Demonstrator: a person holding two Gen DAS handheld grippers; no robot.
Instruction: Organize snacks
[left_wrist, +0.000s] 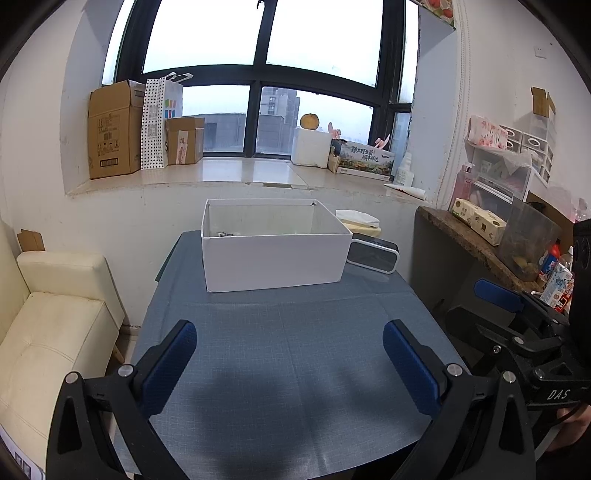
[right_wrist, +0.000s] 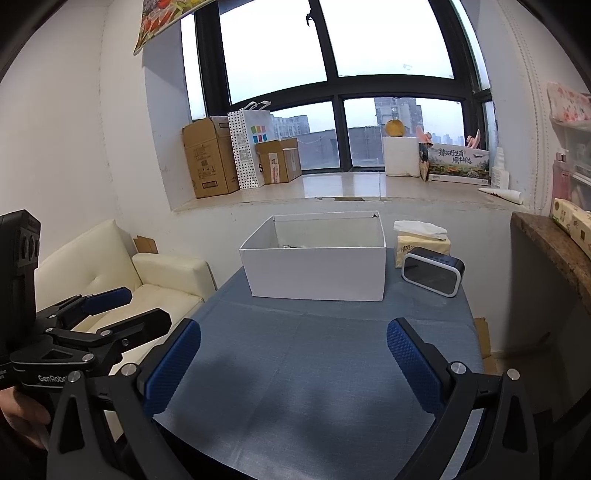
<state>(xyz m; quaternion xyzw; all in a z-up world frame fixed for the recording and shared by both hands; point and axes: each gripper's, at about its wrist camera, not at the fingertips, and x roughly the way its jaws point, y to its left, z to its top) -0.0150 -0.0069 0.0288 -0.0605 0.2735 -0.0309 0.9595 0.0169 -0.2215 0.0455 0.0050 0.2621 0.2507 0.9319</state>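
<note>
snacks seem nearly all stowed, with both grippers empty.
the left gripper (left_wrist: 290, 363) and right gripper (right_wrist: 293, 363) hover with jaws spread wide, holding nothing, over the bare blue tablecloth (left_wrist: 295, 332); the white box (left_wrist: 275, 245) stands at the far end with a few dark packets just showing inside, so little looks left to do. readable: "das" and "genrobo" on the gripper bodies; the windowsill cartons' print is too small to read.

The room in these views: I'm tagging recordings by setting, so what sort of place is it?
Probably a lived-in home room, not a lab: a cream sofa beside a cloth-covered table, cardboard boxes on the windowsill, and a tissue pack by a white box.
</note>
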